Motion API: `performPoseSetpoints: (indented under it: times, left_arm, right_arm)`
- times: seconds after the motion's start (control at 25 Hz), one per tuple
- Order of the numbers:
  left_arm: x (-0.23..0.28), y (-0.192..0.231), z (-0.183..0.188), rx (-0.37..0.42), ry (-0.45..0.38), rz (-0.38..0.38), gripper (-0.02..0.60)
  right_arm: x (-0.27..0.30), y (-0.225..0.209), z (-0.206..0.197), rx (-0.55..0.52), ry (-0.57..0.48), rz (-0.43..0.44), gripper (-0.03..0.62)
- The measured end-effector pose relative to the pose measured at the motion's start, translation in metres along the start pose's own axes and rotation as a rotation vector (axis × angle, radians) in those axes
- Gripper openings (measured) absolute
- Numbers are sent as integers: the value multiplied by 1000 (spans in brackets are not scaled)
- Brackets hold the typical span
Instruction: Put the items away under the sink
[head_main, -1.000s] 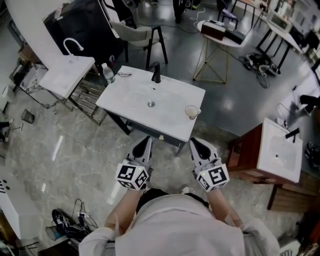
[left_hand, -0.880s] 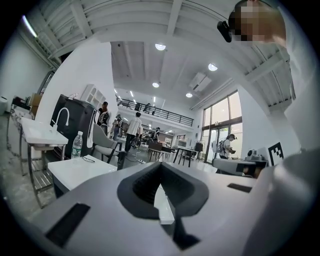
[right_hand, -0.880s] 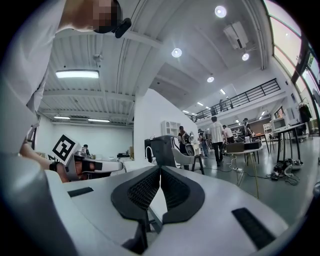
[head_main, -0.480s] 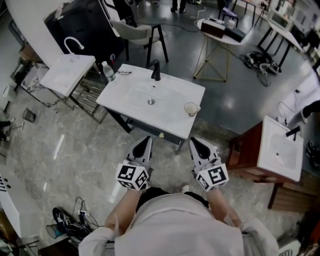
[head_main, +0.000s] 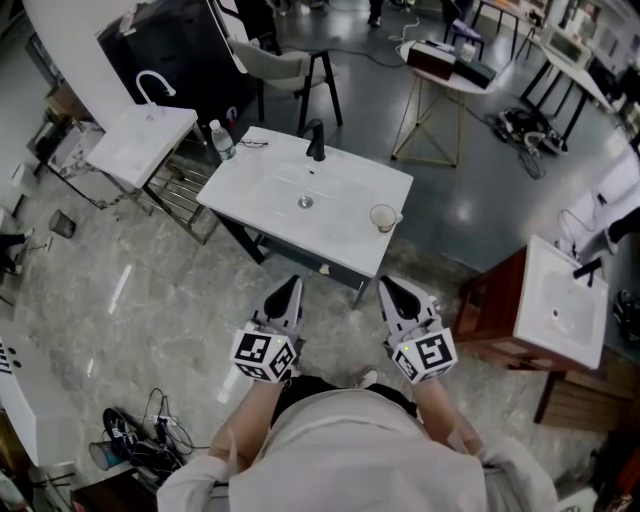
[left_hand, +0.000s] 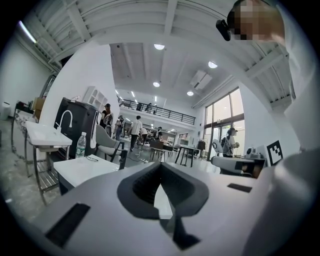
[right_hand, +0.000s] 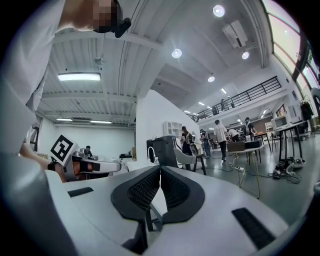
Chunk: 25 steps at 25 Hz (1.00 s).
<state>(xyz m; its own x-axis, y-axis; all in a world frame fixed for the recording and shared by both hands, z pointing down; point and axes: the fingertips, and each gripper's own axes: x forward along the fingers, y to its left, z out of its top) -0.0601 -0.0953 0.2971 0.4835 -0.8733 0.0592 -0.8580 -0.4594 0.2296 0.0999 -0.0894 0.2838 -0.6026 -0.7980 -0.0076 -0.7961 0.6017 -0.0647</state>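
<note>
Well short of the sink top, both claws empty. L→R: capped water bottle on back-left corner, contents unclear; left gripper jaws pressed together; cup near right edge, looks empty; right gripper likewise closed. Risk: unopened jaws could knock cup off edge or topple bottle.

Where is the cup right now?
In the head view the cup stands on the white sink top, near its right edge, right of the drain and ahead of the right gripper.
</note>
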Motion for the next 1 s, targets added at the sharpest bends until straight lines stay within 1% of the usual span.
performPoseSetpoints:
  times: [0.16, 0.36, 0.52, 0.76, 1.0]
  left_arm:
    - [6, -4, -8, -9, 14, -10, 3]
    - [19, -14, -30, -38, 62, -53, 3]
    - [31, -20, -39, -49, 83, -87, 3]
    - [47, -16, -37, -52, 80, -102, 3]
    - [56, -14, -30, -45, 74, -114, 3]
  right_arm:
    - [-5, -7, -10, 5, 26, -16, 32]
    - [-8, -12, -22, 14, 61, -39, 32]
    - [-12, -19, -28, 17, 90, -65, 32]
    - [-11, -31, -27, 13, 99, -97, 32]
    - [-1, -33, -24, 2, 95, -96, 32]
